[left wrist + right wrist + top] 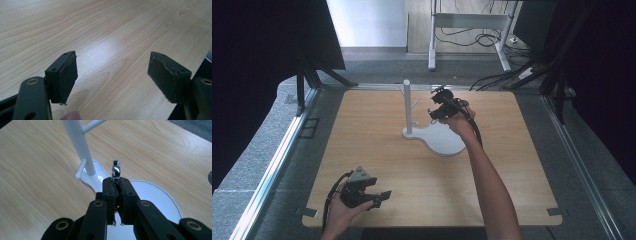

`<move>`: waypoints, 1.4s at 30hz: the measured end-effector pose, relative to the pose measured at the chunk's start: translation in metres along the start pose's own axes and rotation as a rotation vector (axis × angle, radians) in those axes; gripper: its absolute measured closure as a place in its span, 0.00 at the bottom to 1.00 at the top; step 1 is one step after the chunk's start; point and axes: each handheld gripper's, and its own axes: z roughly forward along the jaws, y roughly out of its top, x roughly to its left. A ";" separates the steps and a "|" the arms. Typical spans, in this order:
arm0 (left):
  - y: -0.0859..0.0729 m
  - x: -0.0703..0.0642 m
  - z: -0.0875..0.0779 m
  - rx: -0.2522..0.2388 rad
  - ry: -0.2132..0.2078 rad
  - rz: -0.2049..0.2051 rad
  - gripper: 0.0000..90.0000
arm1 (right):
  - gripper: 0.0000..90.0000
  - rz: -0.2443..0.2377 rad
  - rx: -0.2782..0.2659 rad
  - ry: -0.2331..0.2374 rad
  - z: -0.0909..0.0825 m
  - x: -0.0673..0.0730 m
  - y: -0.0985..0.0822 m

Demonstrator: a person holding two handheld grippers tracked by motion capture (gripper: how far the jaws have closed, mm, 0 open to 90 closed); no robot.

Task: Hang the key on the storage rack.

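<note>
Right tongs (116, 185) clamped on small shiny metal piece (116, 170), frame centre; white peg stand (75, 138) upper left, lower peg just beside. Left tongs (112, 75) agape, empty over tabletop (100, 30)

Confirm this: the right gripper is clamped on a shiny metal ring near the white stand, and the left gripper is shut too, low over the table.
Not quite. The left gripper is open: the left gripper view shows its jaws wide apart over bare table. The rest holds: the right gripper is clamped on the shiny metal ring near the white stand.
</note>
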 end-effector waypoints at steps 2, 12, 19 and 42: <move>0.000 -0.001 0.000 0.001 -0.004 0.003 0.27 | 0.93 -0.004 0.006 -0.002 0.003 0.000 0.002; 0.000 0.000 0.000 -0.003 -0.005 0.001 0.27 | 0.93 -0.008 0.022 -0.004 0.013 0.002 0.006; 0.001 -0.001 0.001 0.002 -0.004 0.002 0.27 | 0.93 0.009 0.012 -0.004 0.013 -0.003 0.012; 0.000 0.001 -0.003 -0.009 -0.011 -0.001 0.27 | 0.93 -0.003 0.014 -0.035 0.027 -0.003 0.042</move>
